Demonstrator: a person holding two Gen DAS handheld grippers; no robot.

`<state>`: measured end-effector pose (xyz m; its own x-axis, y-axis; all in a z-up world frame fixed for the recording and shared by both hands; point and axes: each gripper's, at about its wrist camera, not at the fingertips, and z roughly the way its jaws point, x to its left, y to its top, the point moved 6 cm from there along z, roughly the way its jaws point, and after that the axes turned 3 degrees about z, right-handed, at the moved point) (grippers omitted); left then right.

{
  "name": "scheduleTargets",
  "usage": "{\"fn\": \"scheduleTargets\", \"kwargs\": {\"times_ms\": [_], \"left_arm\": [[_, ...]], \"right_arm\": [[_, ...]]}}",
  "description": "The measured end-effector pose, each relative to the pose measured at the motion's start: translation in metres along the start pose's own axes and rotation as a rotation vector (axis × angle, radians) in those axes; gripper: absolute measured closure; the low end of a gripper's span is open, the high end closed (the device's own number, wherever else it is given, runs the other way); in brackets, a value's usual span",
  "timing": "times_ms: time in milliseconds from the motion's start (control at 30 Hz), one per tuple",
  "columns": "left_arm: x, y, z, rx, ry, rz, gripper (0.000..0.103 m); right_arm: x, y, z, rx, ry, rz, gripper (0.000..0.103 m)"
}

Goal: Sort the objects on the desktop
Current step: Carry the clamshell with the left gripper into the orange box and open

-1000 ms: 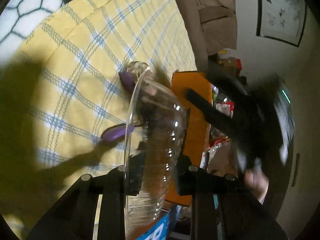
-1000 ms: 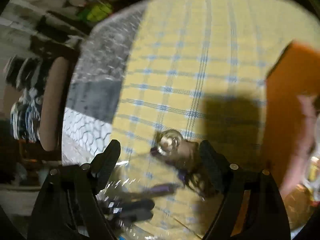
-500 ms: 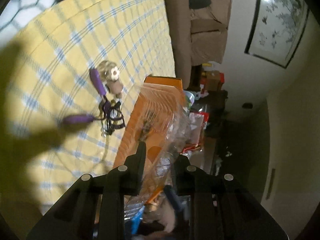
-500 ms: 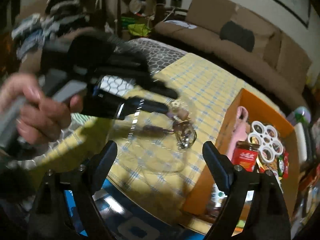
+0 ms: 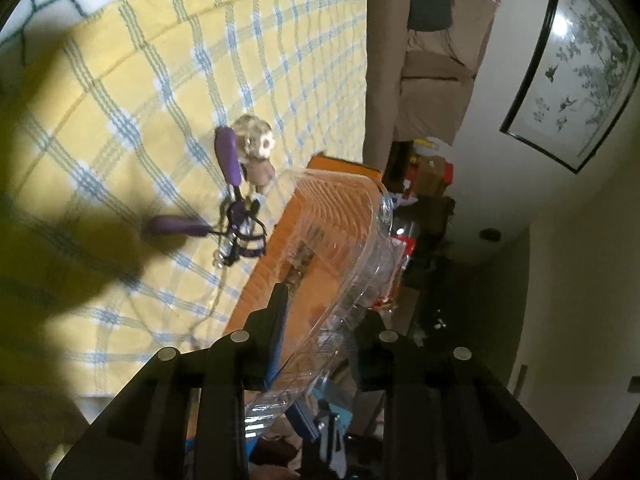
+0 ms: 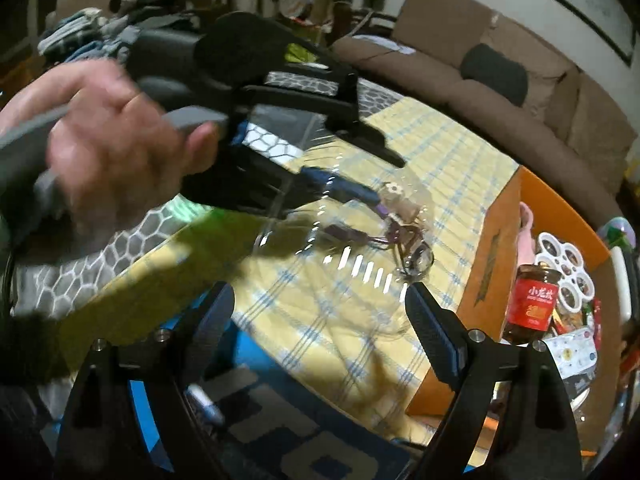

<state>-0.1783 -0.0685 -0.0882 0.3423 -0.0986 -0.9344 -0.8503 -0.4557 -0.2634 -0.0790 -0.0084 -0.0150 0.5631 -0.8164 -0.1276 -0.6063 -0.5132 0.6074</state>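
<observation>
My left gripper (image 5: 320, 304) is shut on the rim of a clear ribbed plastic bowl (image 5: 348, 240) and holds it in the air, tilted, over the yellow checked tablecloth (image 5: 140, 80). The bowl also shows in the right wrist view (image 6: 340, 272), below the left gripper (image 6: 360, 168). A small owl figure (image 5: 256, 148) and a purple-handled skipping rope (image 5: 232, 200) lie on the cloth. My right gripper (image 6: 320, 316) is open and empty, pulled back near the table's front edge.
An orange box (image 6: 496, 256) stands at the table's right side with a red-labelled jar (image 6: 534, 300), a white paint palette (image 6: 564, 264) and a pink item in it. A brown sofa (image 6: 520, 80) runs behind the table. A blue patterned mat (image 6: 280, 420) lies below.
My left gripper has lifted the bowl off the owl and rope and carried it toward the orange box. My right gripper has pulled back and up from the table.
</observation>
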Motion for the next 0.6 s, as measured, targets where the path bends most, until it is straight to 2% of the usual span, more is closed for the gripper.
{"fn": "scheduleTargets", "kwargs": {"times_ms": [67, 133, 200, 267, 300, 400, 500, 600], "left_arm": [[-0.002, -0.005, 0.004, 0.011, -0.009, -0.001, 0.078], [-0.005, -0.012, 0.011, 0.035, -0.018, 0.005, 0.078], [-0.008, -0.014, 0.013, 0.042, -0.012, 0.025, 0.077], [-0.01, -0.015, 0.016, 0.054, -0.022, 0.027, 0.077], [-0.01, -0.015, 0.016, 0.061, -0.024, 0.034, 0.077], [-0.018, -0.021, 0.02, 0.076, -0.028, 0.064, 0.077], [-0.041, -0.031, 0.027, 0.118, -0.052, 0.136, 0.077], [-0.06, -0.039, 0.026, 0.119, -0.043, 0.213, 0.077]], "right_arm": [[0.001, 0.0, 0.013, 0.024, -0.014, 0.01, 0.013], [-0.001, 0.003, 0.021, 0.013, 0.011, 0.054, 0.017], [-0.01, 0.006, 0.025, -0.001, -0.02, 0.094, 0.031], [-0.018, 0.009, 0.021, -0.032, -0.019, 0.121, 0.036], [-0.023, 0.011, 0.015, -0.06, -0.041, 0.133, 0.047], [-0.034, 0.013, 0.001, -0.095, -0.048, 0.157, 0.054], [-0.048, 0.013, -0.012, -0.127, -0.07, 0.19, 0.062], [-0.073, 0.014, -0.027, -0.164, -0.064, 0.296, 0.07]]}}
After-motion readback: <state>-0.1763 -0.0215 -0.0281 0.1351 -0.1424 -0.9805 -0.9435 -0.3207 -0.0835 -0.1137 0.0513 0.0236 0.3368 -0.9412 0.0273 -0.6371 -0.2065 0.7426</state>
